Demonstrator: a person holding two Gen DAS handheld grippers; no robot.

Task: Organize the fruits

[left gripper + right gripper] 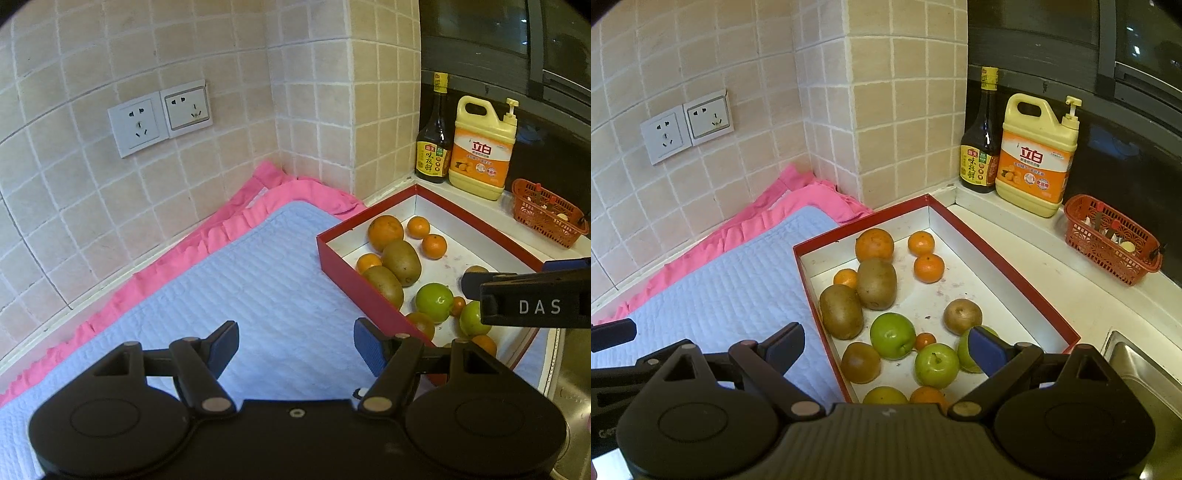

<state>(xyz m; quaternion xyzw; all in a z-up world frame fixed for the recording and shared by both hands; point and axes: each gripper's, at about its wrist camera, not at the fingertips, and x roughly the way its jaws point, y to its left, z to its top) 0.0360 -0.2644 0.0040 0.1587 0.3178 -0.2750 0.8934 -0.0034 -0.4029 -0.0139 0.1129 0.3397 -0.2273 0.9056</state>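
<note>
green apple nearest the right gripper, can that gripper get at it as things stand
Probably yes. The right gripper is open and empty, hanging over the red box. The green apple lies uncovered with nothing above it, though another apple and a tiny orange crowd it.

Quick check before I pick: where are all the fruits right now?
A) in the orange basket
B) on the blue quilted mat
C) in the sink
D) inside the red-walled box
D: the kiwis, oranges and green apples all lie on the white floor of the red-walled box.
</note>
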